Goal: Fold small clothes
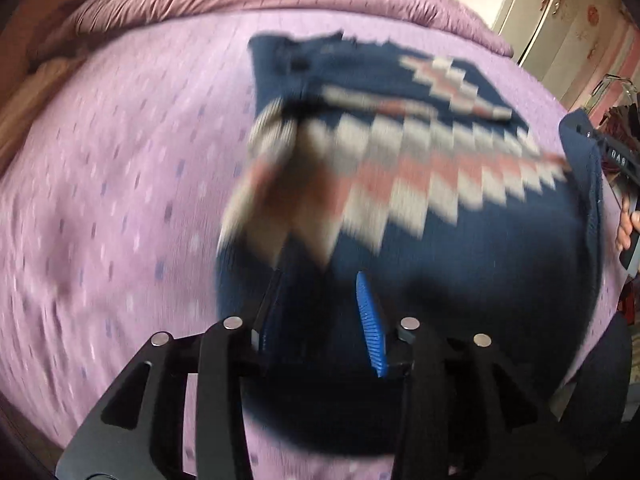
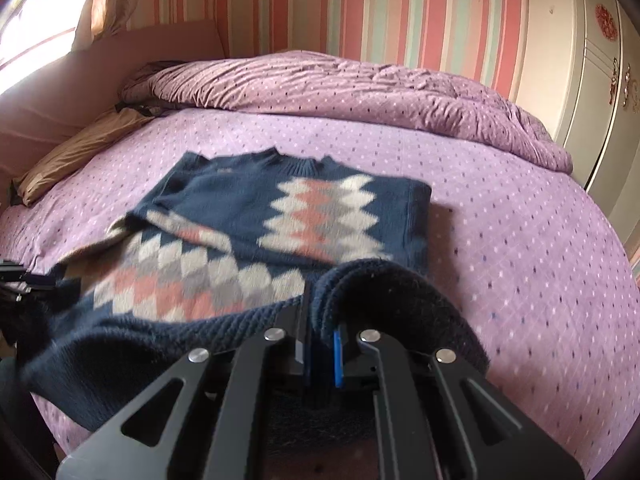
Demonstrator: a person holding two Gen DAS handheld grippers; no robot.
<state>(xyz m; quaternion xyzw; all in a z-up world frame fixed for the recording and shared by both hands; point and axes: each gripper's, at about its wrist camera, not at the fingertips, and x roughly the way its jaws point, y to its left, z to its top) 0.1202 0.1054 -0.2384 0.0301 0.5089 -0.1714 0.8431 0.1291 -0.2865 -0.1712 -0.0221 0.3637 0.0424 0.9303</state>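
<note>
A small navy sweater (image 2: 240, 208) with a white, pink and grey diamond pattern lies on the purple bed (image 2: 520, 240), sleeves folded in. My right gripper (image 2: 320, 344) is shut on the sweater's navy hem and lifts it off the bed. My left gripper (image 1: 320, 316) stands at the other end of the hem (image 1: 460, 280); cloth fills the wide gap between its jaws, and blur hides the grip. The sweater's upper part (image 1: 360, 76) lies flat beyond. The right gripper (image 1: 618, 160) shows at the left wrist view's right edge.
A rumpled purple quilt (image 2: 360, 84) lies along the far side of the bed. A tan pillow (image 2: 76, 152) sits at the left. A white wardrobe (image 2: 600, 80) stands at the right, a striped wall behind.
</note>
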